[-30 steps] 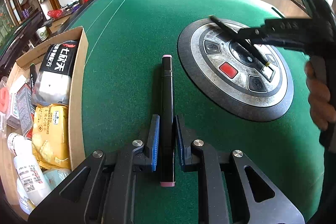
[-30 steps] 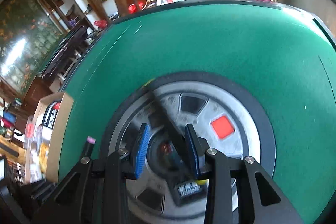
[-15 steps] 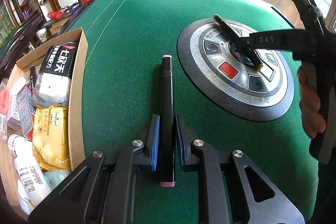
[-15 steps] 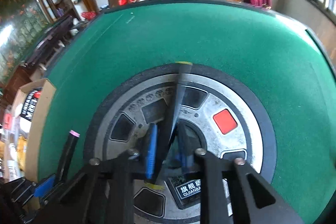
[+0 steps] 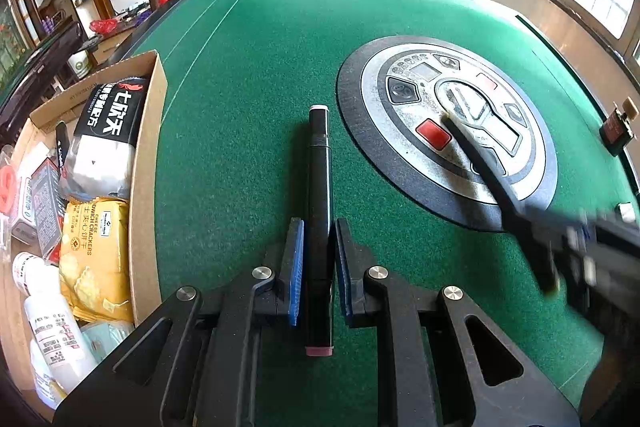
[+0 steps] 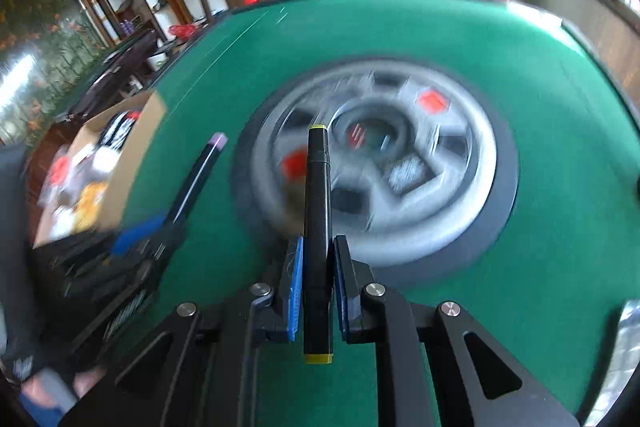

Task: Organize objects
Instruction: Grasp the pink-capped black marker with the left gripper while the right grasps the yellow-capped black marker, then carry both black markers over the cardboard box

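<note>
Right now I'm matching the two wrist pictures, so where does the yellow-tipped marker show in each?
Left wrist view: the yellow-tipped marker slants across the lower right, blurred, clamped in the right gripper, over the round panel.
Right wrist view: it stands bottom centre, clamped in that gripper.
Shared landmark: the round panel with its red button; the cardboard box sits left in both.

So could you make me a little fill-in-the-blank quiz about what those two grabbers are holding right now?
1. The left gripper is shut on a black marker with ____ end caps.
2. The right gripper is shut on a black marker with ____ end caps.
3. The cardboard box of snacks sits at the table's ____ edge in both views.
4. The table's felt is ____.

Missing words: pink; yellow; left; green
</note>
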### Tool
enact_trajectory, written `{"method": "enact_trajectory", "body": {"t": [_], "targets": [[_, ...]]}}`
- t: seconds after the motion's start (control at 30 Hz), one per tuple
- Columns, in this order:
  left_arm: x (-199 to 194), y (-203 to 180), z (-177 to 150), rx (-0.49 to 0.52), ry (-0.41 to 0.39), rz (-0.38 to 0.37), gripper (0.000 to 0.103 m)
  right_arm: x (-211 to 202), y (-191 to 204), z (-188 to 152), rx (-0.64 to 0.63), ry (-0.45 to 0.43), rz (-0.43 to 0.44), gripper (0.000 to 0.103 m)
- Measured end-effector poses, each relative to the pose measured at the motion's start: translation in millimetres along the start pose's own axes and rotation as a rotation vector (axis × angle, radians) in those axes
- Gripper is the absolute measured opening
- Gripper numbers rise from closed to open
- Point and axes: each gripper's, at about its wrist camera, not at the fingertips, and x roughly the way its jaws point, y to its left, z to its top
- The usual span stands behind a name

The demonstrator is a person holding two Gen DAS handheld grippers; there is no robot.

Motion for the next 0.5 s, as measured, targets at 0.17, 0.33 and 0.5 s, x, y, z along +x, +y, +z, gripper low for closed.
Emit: {"method": "enact_trajectory", "body": {"t": [0.17, 0.33, 0.5], "targets": [[0, -1, 0, 0.003, -0.003, 0.005, 0.014, -6, 15, -12, -0.05, -0.005, -0.001, 0.014], [0, -1, 0, 0.008, -0.006, 0.009, 0.015, 3, 18, -10, -0.068, -0.009, -0.026, 0.014], [0, -6, 0, 0.024, -0.017, 0.026, 0.015, 13, 24, -7, -0.094, 0.003, -0.071, 0.013]]}}
